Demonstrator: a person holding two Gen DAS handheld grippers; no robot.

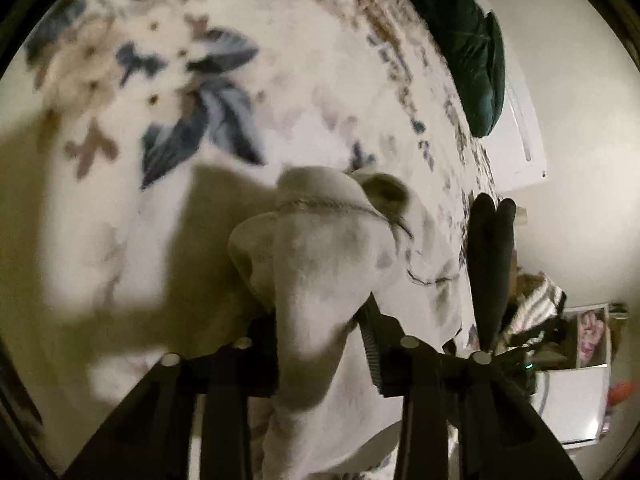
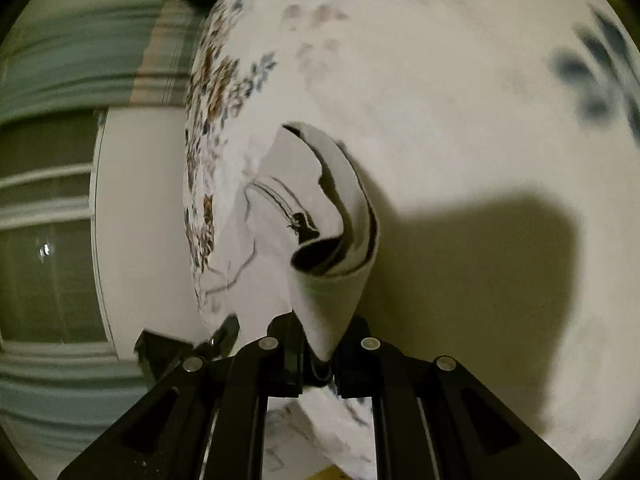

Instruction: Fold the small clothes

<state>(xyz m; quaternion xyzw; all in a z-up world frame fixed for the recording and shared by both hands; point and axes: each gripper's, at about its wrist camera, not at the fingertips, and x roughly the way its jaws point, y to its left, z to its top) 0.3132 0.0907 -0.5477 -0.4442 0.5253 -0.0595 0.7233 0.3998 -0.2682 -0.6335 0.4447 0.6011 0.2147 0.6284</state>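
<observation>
Above the floral white bedspread (image 1: pixel 320 92), both tongs pinch the small white garment with thin dark line-print (image 2: pixel 280 208) — the left tongs (image 1: pixel 324 344) hold a thick bunch of it, the right tongs (image 2: pixel 320 356) are pressed nearly together on a corner. It hangs lifted, crumpled — no neat fold shows yet, so folding looks barely begun.
</observation>
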